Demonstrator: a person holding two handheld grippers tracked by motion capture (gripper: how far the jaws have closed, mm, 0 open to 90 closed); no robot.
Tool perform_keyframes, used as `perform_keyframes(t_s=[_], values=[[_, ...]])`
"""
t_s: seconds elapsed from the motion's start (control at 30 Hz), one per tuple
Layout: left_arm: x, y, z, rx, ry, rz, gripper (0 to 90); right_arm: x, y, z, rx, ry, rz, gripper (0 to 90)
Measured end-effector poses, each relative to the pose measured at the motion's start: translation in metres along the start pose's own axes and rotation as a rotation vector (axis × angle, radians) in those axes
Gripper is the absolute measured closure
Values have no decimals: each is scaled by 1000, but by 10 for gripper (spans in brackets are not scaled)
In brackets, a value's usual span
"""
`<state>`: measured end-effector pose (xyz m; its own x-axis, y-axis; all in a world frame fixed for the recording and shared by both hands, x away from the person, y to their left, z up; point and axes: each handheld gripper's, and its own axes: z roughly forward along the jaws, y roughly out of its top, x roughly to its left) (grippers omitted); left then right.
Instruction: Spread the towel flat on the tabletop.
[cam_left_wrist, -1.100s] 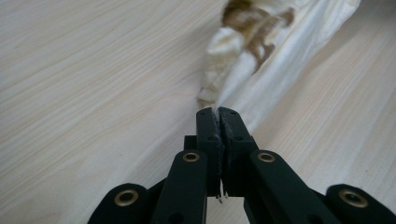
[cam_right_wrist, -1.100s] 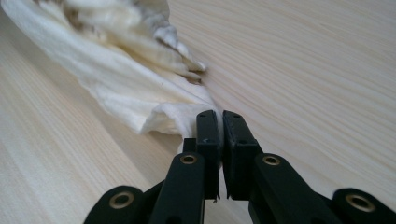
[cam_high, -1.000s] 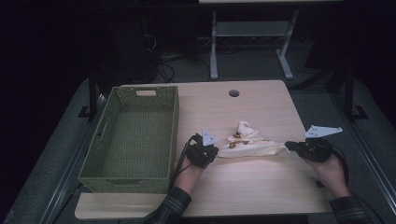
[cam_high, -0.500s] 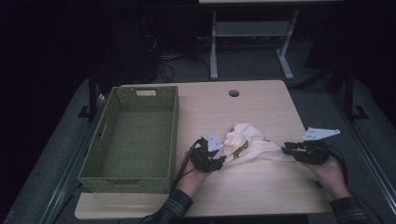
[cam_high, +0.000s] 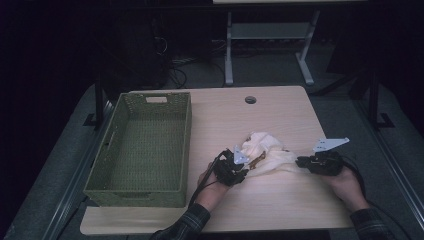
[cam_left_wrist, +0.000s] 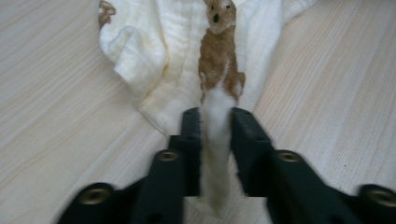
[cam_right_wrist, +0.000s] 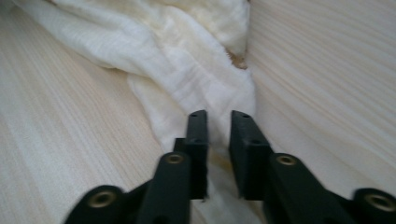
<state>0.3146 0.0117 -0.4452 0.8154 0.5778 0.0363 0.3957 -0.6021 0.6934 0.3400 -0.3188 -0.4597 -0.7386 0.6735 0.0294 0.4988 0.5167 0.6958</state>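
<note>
A cream cloth with brown animal prints lies bunched on the wooden table, right of centre. My left gripper holds its left end. In the left gripper view the jaws have just been closing and pinch a fold of cloth with a brown print. My right gripper holds the right end. In the right gripper view its jaws have just been closing too, with a white strip of cloth between the pads.
A green woven basket stands empty on the left half of the table, close to my left hand. A round cable hole sits near the far edge. Dark floor and a metal stand lie beyond the table.
My left gripper has shifted right, toward the cloth. The cloth, stretched in a strip a second ago, has bunched into a heap between the grippers. The right gripper has stayed in place.
</note>
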Motion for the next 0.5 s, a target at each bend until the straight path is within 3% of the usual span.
perform_keyframes(t_s=[0.1, 0.33, 0.4, 0.5], values=[[2, 3, -4, -10, -5, -7, 876, -1, 0, -3, -9, 12, 0, 893], [-6, 5, -34, -57, -19, -25, 880, 8, 5, -25, -65, 31, -28, 899], [-7, 7, -46, -76, -14, -28, 880, 15, 6, -34, -78, 34, -43, 899], [-1, 10, -49, -89, 14, -35, 879, 20, 9, -46, -109, 44, -67, 899]])
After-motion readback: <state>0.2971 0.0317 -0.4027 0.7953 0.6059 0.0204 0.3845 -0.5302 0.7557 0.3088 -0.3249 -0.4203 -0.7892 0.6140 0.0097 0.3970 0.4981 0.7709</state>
